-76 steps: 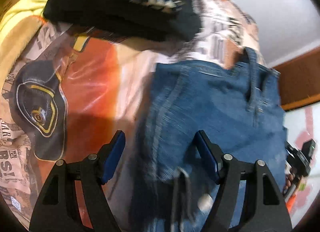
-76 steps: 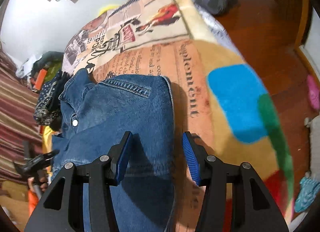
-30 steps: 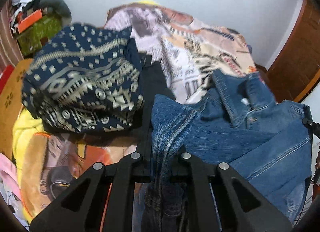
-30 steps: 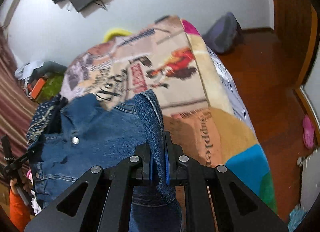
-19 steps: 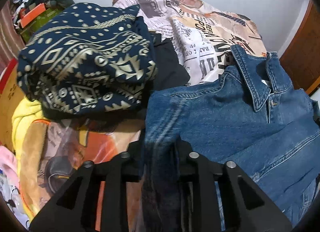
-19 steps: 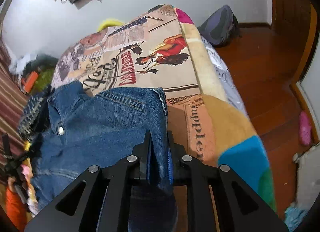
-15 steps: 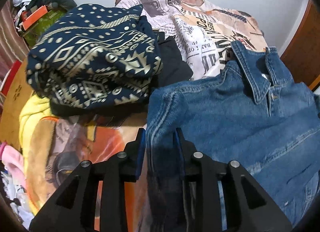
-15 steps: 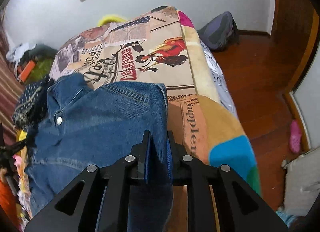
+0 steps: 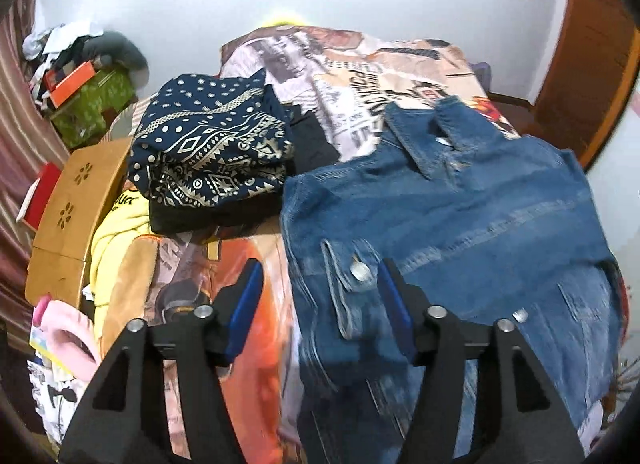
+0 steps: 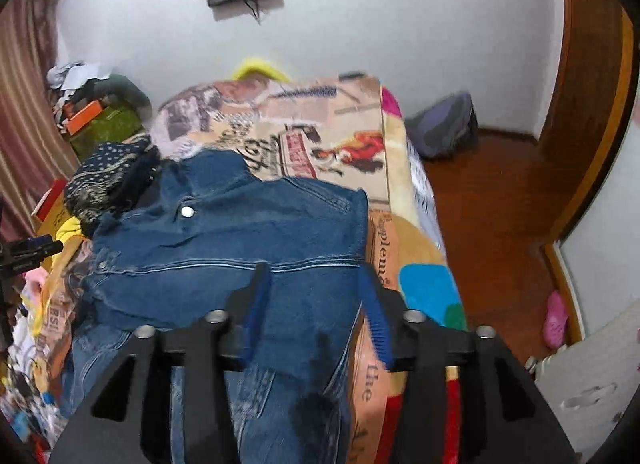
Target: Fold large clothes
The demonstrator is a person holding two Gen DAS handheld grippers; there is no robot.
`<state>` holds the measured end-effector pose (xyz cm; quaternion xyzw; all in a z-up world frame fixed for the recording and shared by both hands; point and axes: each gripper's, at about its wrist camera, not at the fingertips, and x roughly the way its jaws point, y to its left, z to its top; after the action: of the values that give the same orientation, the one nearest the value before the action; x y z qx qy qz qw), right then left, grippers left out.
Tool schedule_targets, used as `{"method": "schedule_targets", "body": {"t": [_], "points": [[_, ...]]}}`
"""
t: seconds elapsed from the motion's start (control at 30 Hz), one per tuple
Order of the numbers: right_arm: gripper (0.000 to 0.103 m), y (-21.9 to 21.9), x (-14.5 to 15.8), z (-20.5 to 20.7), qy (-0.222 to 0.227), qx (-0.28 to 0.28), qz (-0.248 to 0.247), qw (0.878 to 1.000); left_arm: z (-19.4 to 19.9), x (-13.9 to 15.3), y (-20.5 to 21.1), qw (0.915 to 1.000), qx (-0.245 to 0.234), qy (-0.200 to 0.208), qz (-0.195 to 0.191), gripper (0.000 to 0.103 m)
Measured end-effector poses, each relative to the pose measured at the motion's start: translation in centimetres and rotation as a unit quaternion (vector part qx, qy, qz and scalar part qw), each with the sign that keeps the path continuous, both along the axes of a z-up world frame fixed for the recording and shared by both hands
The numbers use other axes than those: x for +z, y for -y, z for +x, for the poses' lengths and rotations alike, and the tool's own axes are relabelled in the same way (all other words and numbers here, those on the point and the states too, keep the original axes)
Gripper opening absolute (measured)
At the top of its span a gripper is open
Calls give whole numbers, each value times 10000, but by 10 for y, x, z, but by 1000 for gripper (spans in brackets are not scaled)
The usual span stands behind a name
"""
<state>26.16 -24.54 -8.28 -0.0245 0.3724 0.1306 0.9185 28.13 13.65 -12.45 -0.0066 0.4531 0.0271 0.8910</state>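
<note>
The denim jacket (image 9: 460, 232) lies spread on the bed (image 10: 320, 132), collar toward the far end, its right side near the bed's right edge. Its lower part runs under both tools and out of the bottom of each view, so the hem cannot be seen. The left tool (image 9: 320, 304) hangs above the jacket's left edge with its jaws opening; the pads press on nothing, though a cuff with a metal button lies below the gap. The right tool (image 10: 316, 304) hangs over the jacket's right side, jaws likewise opening and free of the cloth. A folded patterned cloth (image 9: 212, 156) sits on a dark garment (image 9: 312, 144) toward the bed's far left corner; what lies beneath is hidden.
</note>
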Motion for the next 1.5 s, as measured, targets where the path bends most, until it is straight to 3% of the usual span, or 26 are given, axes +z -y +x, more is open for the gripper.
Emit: {"method": "schedule_targets", "body": {"t": [0.1, 0.27, 0.57, 0.77, 1.0, 1.3, 1.37, 1.43, 1.5], "points": [[54, -8, 5, -17, 154, 121, -135, 9997, -21, 7, 9, 9999, -83, 54, 59, 69], [65, -14, 1, -40, 199, 215, -196, 9994, -51, 1, 17, 9998, -163, -60, -72, 70], [65, -5, -38, -63, -336, 41, -130, 9993, -91, -46, 3, 9962, 190, -625, -581, 70], [65, 7, -73, -76, -892, -178, 134, 9958, -114, -86, -14, 9855, 484, -1111, -1185, 70], [65, 16, -103, -98, -1444, -285, 452, 9881, -128, -120, -10, 9694, 474, -1514, -1875, 70], [65, 15, -131, -96, -1834, -268, 771, 9796, -140, -129, -4, 9598, 493, -1470, -2341, 71], [60, 11, -129, -98, -1768, -240, 700, 9815, -142, -126, 0, 9584, 352, -1471, -2421, 70], [33, 5, -121, -100, -1679, -96, 610, 9839, -144, -121, 4, 9607, 244, -1408, -2380, 61], [15, 4, -111, -100, -1589, 26, 645, 9852, -146, -115, 11, 9629, 100, -1343, -2338, 44]]}}
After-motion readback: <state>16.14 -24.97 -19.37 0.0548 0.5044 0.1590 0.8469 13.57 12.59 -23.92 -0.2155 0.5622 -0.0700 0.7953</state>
